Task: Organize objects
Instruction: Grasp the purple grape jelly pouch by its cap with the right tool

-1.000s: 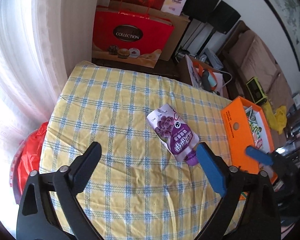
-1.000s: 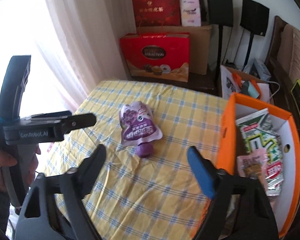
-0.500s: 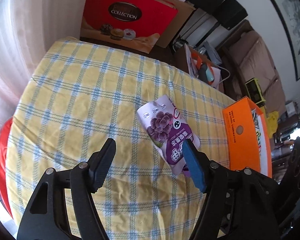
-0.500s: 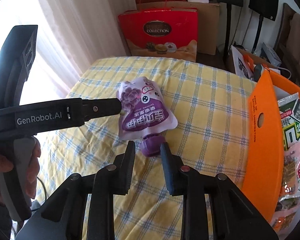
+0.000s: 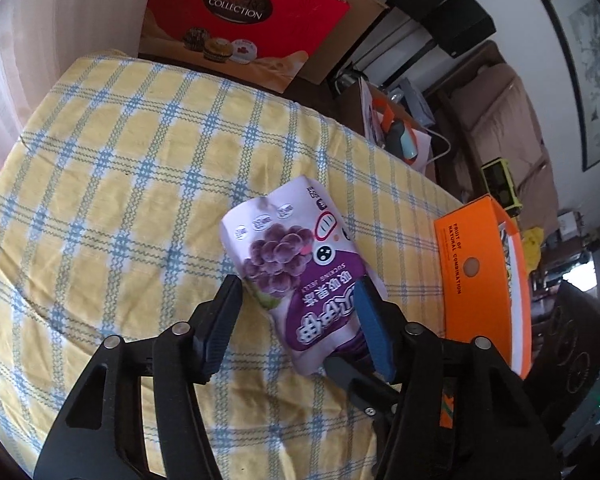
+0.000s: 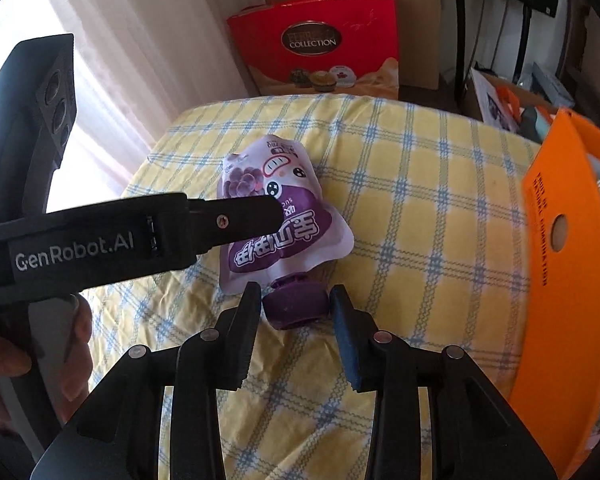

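A purple pouch [image 6: 278,216] lies flat on the checked cloth [image 6: 420,208], beside an orange box [image 6: 556,280]. The right gripper [image 6: 296,304] straddles its cap [image 6: 296,306], jaws apart, not yet clamped. The left gripper [image 5: 298,300] brackets the pouch body, also parted. Likely next: squeeze the cap, then lift toward the box.

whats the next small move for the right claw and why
Probably close the right claw on the purple cap. Its jaws are open and already bracket the cap of the grape jelly pouch, which lies flat on the checked cloth. The left claw straddles the pouch body, and the orange box stands close by to receive it.
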Demonstrator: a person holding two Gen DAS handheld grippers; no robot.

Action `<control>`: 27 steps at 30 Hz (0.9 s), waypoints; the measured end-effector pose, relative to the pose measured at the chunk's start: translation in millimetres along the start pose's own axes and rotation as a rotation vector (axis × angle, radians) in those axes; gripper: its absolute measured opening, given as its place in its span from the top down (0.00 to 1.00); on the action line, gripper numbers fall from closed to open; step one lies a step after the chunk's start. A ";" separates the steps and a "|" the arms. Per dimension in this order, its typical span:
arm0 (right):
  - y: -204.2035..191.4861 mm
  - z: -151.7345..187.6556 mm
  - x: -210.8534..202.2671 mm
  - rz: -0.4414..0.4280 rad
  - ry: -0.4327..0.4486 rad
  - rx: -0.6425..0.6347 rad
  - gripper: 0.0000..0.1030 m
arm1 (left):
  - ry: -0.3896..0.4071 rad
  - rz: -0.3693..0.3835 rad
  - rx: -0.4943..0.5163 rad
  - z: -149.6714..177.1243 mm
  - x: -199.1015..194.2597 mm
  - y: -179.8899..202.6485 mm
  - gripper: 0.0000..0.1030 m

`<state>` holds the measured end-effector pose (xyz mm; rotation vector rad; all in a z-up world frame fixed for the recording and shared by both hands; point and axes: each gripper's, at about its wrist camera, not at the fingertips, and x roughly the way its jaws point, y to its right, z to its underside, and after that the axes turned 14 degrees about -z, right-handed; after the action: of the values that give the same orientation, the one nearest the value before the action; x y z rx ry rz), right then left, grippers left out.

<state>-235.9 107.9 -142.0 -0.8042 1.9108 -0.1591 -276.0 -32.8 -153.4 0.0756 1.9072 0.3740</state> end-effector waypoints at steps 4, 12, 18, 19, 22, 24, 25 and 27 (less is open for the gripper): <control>0.1 -0.9 -0.2 -0.012 0.007 0.008 0.65 | -0.002 0.013 -0.017 1.0 1.8 1.6 0.49; 5.8 0.3 -3.3 -0.050 0.036 0.046 0.68 | 0.015 0.016 -0.037 6.0 -0.1 0.7 0.65; -0.9 2.5 -5.1 -0.056 0.035 0.034 0.69 | 0.025 0.002 -0.028 7.4 -5.3 0.8 0.71; -3.1 2.9 -6.2 -0.055 0.036 0.029 0.69 | 0.027 0.004 -0.028 7.4 -7.3 1.0 0.72; -10.3 1.2 -12.2 -0.056 0.045 0.012 0.69 | 0.041 0.002 -0.017 7.7 -14.0 3.8 0.76; -14.9 -0.3 -17.6 -0.056 0.052 0.002 0.69 | 0.050 0.004 -0.014 8.6 -17.7 4.5 0.78; -16.4 -0.7 -20.1 -0.055 0.056 0.000 0.69 | 0.054 0.006 -0.016 9.4 -19.6 4.6 0.79; -18.5 -0.3 -25.4 -0.058 0.063 -0.003 0.69 | 0.054 0.016 -0.026 9.5 -22.2 4.7 0.79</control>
<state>-220.9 108.7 -114.4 -0.8657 1.9478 -0.2192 -259.7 -31.3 -135.0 0.0639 1.9557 0.4148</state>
